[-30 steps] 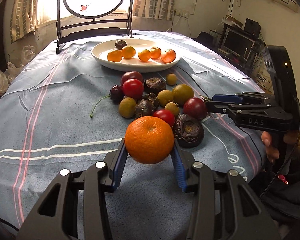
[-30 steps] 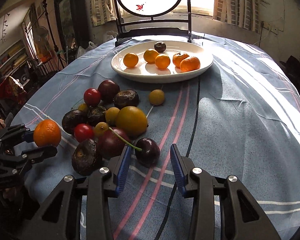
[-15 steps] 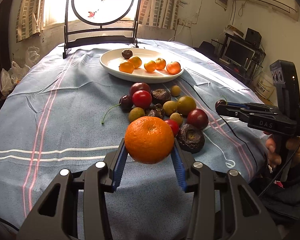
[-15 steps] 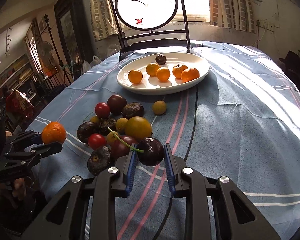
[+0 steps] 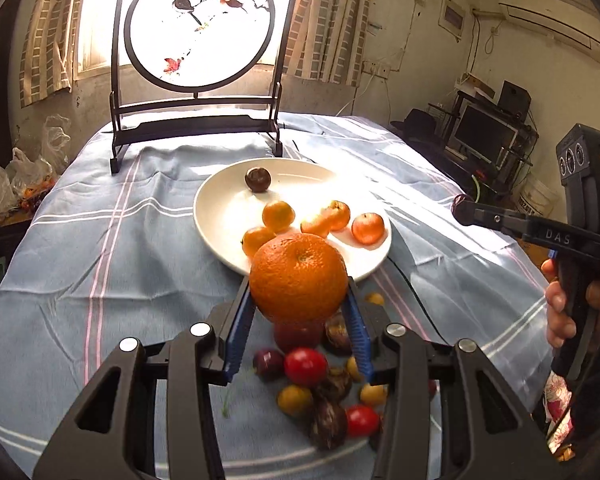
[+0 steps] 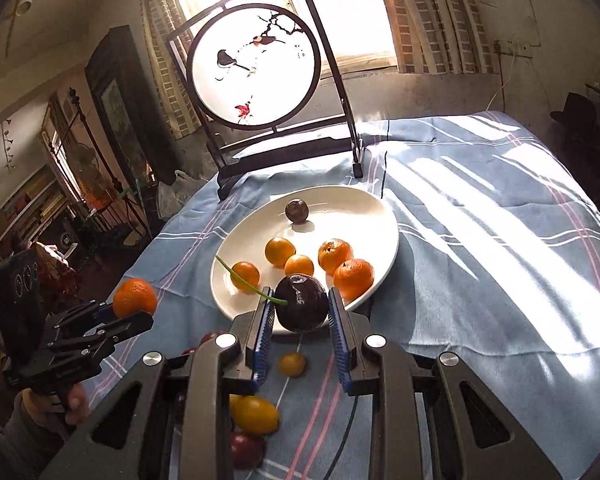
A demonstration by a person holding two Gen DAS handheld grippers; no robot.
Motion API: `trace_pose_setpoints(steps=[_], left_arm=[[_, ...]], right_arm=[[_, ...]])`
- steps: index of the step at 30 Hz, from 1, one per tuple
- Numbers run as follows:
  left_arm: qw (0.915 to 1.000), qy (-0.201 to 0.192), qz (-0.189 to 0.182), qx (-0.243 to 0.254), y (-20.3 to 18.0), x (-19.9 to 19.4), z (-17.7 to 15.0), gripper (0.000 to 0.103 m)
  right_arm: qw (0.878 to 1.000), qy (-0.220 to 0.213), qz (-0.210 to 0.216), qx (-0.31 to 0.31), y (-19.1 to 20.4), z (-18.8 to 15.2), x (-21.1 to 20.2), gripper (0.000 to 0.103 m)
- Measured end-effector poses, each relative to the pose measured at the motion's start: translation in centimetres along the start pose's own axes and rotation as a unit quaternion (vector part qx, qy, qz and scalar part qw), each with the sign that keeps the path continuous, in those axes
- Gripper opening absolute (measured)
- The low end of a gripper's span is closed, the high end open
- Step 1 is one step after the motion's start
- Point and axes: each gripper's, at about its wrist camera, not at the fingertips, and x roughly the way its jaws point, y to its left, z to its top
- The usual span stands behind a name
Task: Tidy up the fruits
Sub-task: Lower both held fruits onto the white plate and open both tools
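The left gripper (image 5: pixel 299 312) is clamped on a large orange (image 5: pixel 299 276), held in the air above the near rim of the white plate (image 5: pixel 216 216). The right gripper (image 6: pixel 300 326) has just been closing its jaws, and they now press on a dark plum (image 6: pixel 301 302) with a green stem, also in the air just before the near rim of the plate. The plate stands toward the far edge of the bench (image 6: pixel 480 264), in front of a round decorative screen (image 6: pixel 256 68). It already carries five small oranges and one dark fruit. Other loose fruits (image 5: pixel 320 384) lie on the blue cloth nearer to the person.

The risk is probably in the release. Both fruits are round, so if one is let go too high or on the sloped rim, it may roll off the plate or knock the small oranges. The plum is smooth and held only at its sides, so it could slip. Both grippers go to the same near rim, so they may collide.
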Motion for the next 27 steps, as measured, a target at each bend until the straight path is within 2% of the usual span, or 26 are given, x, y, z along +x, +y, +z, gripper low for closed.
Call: trace_pose_setpoints(steps=[4,7,10,13,16,18,20,23,27], left_arm=[[0.9991,0.027,0.006,-0.031,2.1,5.7,3.5,0.043],[0.9963,0.057,0.012,-0.063,3.7,9.9,4.7,0.043],[0.9941,0.079,0.009,-0.074,4.8,12.6,5.3,0.043],[0.9929,0.084,0.012,-0.084,5.2,13.3,5.5,0.043],[0.9946,0.057,0.012,-0.086,5.1,11.4,5.3,0.059],[0.9965,0.033,0.016,-0.075,4.4,9.2,5.2,0.075],[0.9974,0.014,0.012,-0.07,3.6,6.6,4.6,0.081],[0.999,0.005,0.004,-0.044,1.8,2.7,2.3,0.083],[0.9998,0.013,0.001,0.013,-1.0,-1.5,-3.0,0.084]], right_arm=[[0.999,0.025,-0.01,0.019,-0.9,2.9,6.1,0.027],[0.999,0.039,-0.014,0.019,-0.8,4.3,10.0,0.027],[0.999,0.039,-0.018,0.014,-0.4,5.2,12.4,0.028],[0.999,0.013,-0.042,-0.002,-0.1,5.6,12.5,0.047],[0.999,0.013,-0.027,0.011,-0.2,4.8,11.2,0.047],[1.0,0.009,-0.027,-0.003,0.3,3.7,9.5,0.047],[0.999,0.009,-0.027,-0.017,1.1,2.1,7.6,0.047],[1.0,0.012,-0.012,-0.024,1.8,-1.0,4.1,0.048],[0.999,0.03,0.007,-0.041,2.8,-6.1,-0.2,0.047]])
